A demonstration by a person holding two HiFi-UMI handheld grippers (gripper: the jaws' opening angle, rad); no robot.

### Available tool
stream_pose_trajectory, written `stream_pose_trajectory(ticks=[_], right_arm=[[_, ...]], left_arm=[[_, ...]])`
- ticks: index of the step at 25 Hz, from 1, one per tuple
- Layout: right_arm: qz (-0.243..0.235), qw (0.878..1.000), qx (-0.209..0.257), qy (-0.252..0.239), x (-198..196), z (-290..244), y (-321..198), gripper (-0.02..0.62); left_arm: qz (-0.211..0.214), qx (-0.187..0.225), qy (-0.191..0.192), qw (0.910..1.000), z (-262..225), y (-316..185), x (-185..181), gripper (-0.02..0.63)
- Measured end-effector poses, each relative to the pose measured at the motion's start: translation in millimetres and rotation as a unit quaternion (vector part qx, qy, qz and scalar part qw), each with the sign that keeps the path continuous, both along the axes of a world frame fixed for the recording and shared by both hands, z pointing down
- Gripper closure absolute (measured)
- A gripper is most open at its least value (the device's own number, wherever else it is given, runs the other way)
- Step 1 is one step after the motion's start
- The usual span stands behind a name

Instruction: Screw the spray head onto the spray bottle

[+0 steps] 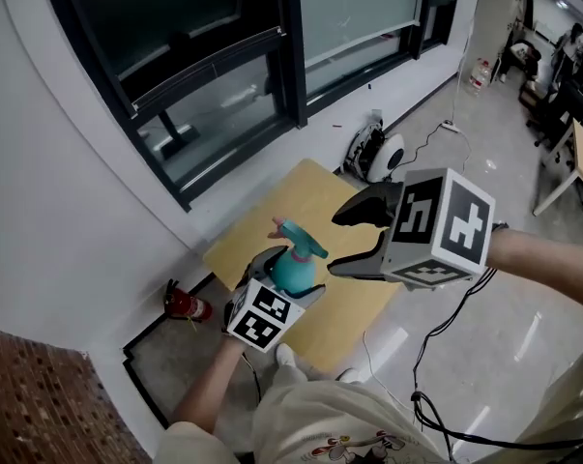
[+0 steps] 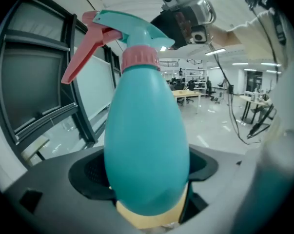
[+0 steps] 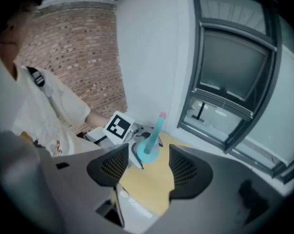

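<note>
The yellow table (image 1: pixel 301 196) lies below both grippers. Our right gripper (image 1: pixel 335 246) hangs above and to one side of the bottle, its jaws wide apart with nothing between them. Our left gripper (image 1: pixel 287 280) is clamped on the lower belly of the teal spray bottle (image 2: pixel 147 145), which stands up out of its jaws. We cannot tell whether the base rests on the table.

The spray head (image 2: pixel 132 30) sits on the neck, ahead of the left jaws, and its pink collar (image 2: pixel 140 57) looks seated. We judge the tightening close to finished, or due a final check.

To finish well, we should:
- keep the left grip firm;
- bring the right jaws squarely onto the collar, not the pink trigger (image 2: pixel 81 57);
- twist about the bottle's own axis in short turns.
</note>
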State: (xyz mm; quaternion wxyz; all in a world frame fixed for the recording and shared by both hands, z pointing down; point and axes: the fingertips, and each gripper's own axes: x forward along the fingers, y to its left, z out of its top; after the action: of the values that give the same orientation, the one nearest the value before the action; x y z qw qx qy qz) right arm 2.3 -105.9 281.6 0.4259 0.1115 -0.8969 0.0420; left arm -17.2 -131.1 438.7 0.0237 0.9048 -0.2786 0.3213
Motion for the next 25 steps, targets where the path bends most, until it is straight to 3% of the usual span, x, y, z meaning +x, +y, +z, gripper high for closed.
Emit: stream_pose_trajectory(ticks=[3,6,8,10,13,18,25], right_arm=[[-0.069,0.996,0.046,-0.010,-1,-10,3,0.337],[-0.146,0.983,0.110,0.015,0,-14,11,0.337],[-0.212,0.961,0.175,0.041,0,-12,21,0.338],[-0.280,0.928,0.236,0.070,-1,-7,31,0.339],[-0.345,0.888,0.287,0.099,-2,0,42,0.339],[-0.409,0.849,0.312,0.122,-5,2,51,0.339],[-0.518,0.785,0.295,0.170,-7,28,90,0.341]], left_arm=[[0.070,-0.023,0.018,0.9971,-4,10,3,0.179],[0.144,-0.057,0.036,0.9873,-9,27,7,0.178],[0.192,-0.089,0.042,0.9764,-12,41,10,0.179],[0.240,-0.112,0.038,0.9635,-15,57,12,0.179],[0.308,-0.124,0.022,0.9432,-15,80,16,0.179],[0.395,-0.141,0.000,0.9078,-12,103,16,0.179],[0.479,-0.166,-0.036,0.8612,-14,129,14,0.179]])
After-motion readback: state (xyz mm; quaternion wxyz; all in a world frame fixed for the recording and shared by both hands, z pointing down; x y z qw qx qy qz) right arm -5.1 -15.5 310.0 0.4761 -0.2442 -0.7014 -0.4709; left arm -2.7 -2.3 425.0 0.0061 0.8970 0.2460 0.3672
